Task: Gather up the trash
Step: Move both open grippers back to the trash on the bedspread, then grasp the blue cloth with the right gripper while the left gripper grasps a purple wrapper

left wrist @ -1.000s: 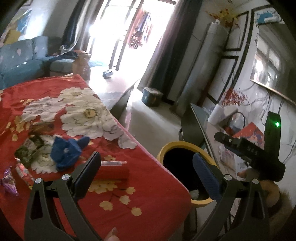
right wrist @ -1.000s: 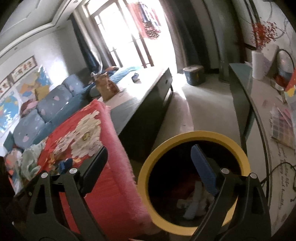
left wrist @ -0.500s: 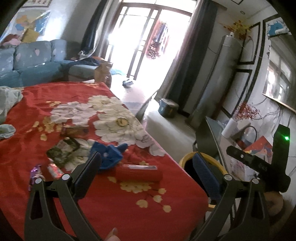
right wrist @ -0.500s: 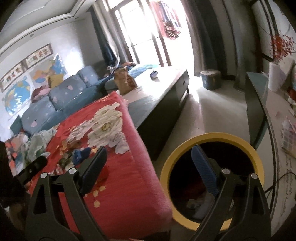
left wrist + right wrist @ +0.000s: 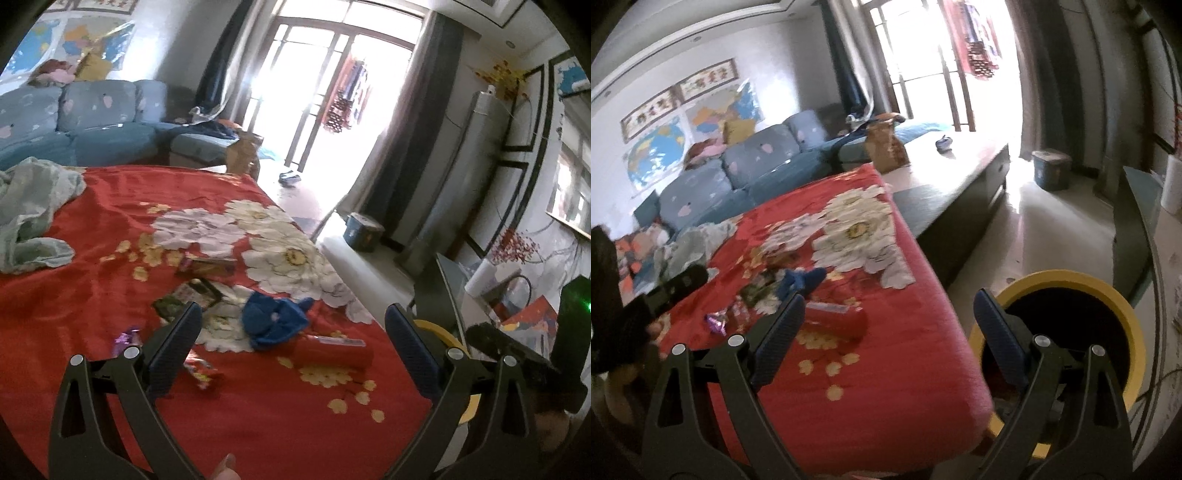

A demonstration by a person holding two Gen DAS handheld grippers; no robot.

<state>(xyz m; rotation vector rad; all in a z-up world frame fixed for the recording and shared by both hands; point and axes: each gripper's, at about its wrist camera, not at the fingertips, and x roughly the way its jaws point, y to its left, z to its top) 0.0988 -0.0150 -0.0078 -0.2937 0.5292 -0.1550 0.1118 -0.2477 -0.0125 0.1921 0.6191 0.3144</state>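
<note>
Trash lies on the red flowered cloth point(image 5: 92, 295): a red tube-shaped pack point(image 5: 332, 355) point(image 5: 836, 322), a crumpled blue piece point(image 5: 275, 323) point(image 5: 801, 280), a dark wrapper point(image 5: 186, 297), a brown wrapper point(image 5: 207, 265), a purple foil piece point(image 5: 125, 338) point(image 5: 716, 322) and a small red wrapper point(image 5: 203, 371). My left gripper point(image 5: 293, 345) hangs open above the cloth's near part, nothing between its fingers. My right gripper point(image 5: 888, 332) is open and empty over the table's right edge. The yellow-rimmed bin point(image 5: 1123, 314) point(image 5: 439, 332) stands on the floor right of the table.
A pale green cloth point(image 5: 29, 206) lies at the table's far left. Behind stands a blue sofa point(image 5: 92, 122). A long low bench point(image 5: 960, 173) with a paper bag point(image 5: 886, 149) runs toward the bright doors. A desk point(image 5: 1141, 206) borders the right; a small blue bin point(image 5: 1051, 168) sits on the floor.
Both grippers have swung left and up, away from the bin. The table and its trash now fill both views, and the bin has slid to the right edge.
</note>
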